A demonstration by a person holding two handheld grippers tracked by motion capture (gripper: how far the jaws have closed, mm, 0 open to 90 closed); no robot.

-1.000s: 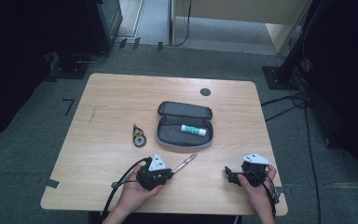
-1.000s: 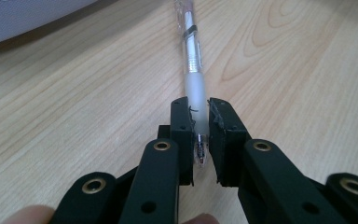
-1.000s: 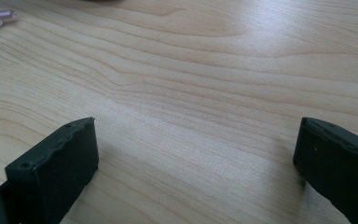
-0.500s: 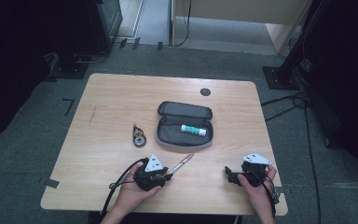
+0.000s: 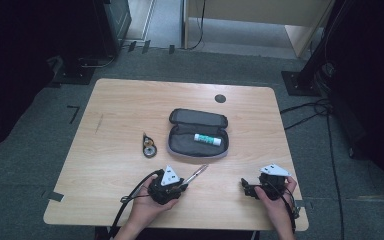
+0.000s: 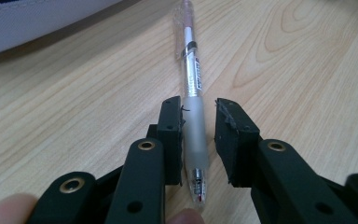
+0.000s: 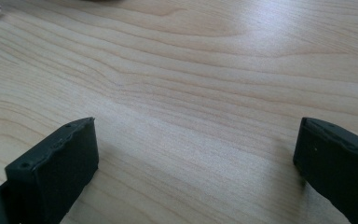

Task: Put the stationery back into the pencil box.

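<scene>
Closing on the pen is the step in hand: the left gripper has its jaws narrow around the frosted grip section, one pad touching it and the other a sliver off, and they have just been closing with the pen between them. The pen lies flat on the table near its front edge, pointing up towards the open pencil case at the middle of the table, where a glue stick already rests (a small tape dispenser, by the look of it, sits just left of the case). To do this well, the person should likely square the jaws so both pads meet the rubbery grip evenly, since the barrel is round and could roll or squirt out sideways under a lopsided squeeze. Gripping so near the tip leaves a long tail, so a slow lift seems wise. The right gripper rests near the table's front right corner, jaws wide with bare wood between them.
</scene>
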